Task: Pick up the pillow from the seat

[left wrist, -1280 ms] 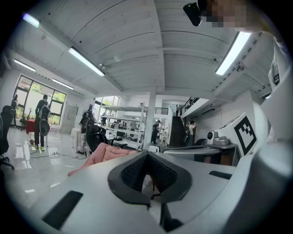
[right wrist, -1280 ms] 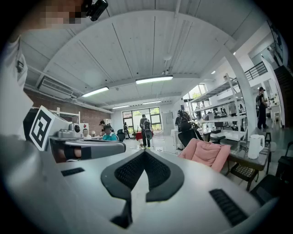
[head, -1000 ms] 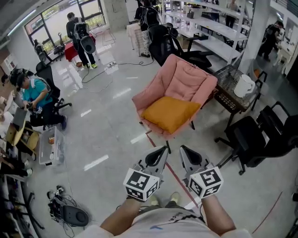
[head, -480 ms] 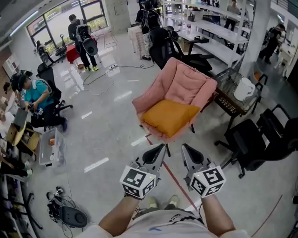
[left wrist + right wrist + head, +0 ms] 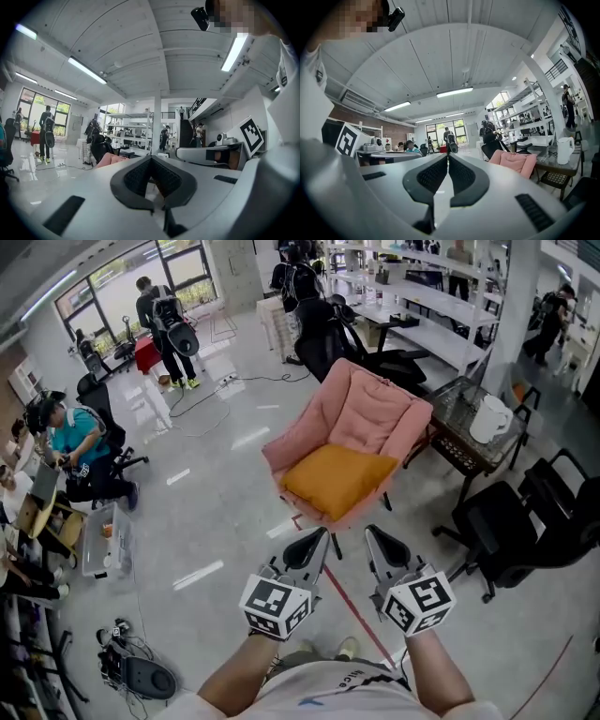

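An orange pillow (image 5: 339,479) lies on the seat of a pink padded chair (image 5: 370,413) in the head view, a little ahead of me. Both grippers hang side by side in front of my body, short of the chair. My left gripper (image 5: 322,535) is shut with nothing in it, and its tip points at the chair's front edge. My right gripper (image 5: 371,533) is shut too and holds nothing. The pink chair (image 5: 514,161) shows to the right of the jaws in the right gripper view, and its back (image 5: 108,159) peeks over the left gripper's body.
A dark side table (image 5: 469,432) with a white kettle (image 5: 489,415) stands right of the chair. Black office chairs (image 5: 525,517) are at the right and behind. People stand and sit at the left and far back. A cable (image 5: 202,390) and red floor tape (image 5: 352,601) cross the glossy floor.
The view has shifted slightly toward the chair. Both grippers stay shut, side by side, with almost no movement relative to my body.
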Demonstrator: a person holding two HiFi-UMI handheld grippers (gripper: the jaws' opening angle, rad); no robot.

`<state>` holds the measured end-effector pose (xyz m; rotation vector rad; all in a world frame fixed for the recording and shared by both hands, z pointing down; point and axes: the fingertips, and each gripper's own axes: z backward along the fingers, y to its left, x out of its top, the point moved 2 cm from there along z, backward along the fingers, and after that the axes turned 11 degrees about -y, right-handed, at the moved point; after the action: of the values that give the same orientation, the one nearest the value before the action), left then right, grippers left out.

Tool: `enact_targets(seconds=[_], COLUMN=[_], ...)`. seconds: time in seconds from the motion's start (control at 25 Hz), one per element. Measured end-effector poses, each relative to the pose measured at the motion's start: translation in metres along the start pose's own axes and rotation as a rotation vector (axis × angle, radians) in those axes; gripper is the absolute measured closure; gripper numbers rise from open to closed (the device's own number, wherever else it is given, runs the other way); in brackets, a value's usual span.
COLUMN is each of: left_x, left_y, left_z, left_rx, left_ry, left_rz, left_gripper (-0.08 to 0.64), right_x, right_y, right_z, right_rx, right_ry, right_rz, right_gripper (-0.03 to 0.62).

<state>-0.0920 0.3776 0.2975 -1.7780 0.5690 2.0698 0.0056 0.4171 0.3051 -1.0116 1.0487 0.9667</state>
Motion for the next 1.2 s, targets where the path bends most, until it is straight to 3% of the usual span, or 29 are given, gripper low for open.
enact_targets(seconds=[0.32,0.56,0.8,1.2], left_x=[-0.016,-0.029,-0.053,-0.089], left_y=[-0.003,0.022,0.070,0.188], left_z=[-0.023,-0.046,-0.085,-0.182], left_rx=[0.033,0.054,0.068,0.063], left_ry=[0.044,0.053,0.064,0.113], left_rz=[-0.029,-0.017,0.016,0.061], left_gripper=[0.549,0.549,0.549,0.549], right_x=[-0.003,-0.015,-0.036,-0.074], right_y=[-0.034,-0.058,-0.089,-0.156], right_z=[-0.003,-0.027,-0.075,-0.198], right_rx=[0.004,-0.011,-0.018,-0.088], right_ry=[0.003,0.021,0.051,0.124], right_rz=[-0.017,-0.017,-0.002,-0.006], right_gripper=[0.574,0.574,0.573,0.572])
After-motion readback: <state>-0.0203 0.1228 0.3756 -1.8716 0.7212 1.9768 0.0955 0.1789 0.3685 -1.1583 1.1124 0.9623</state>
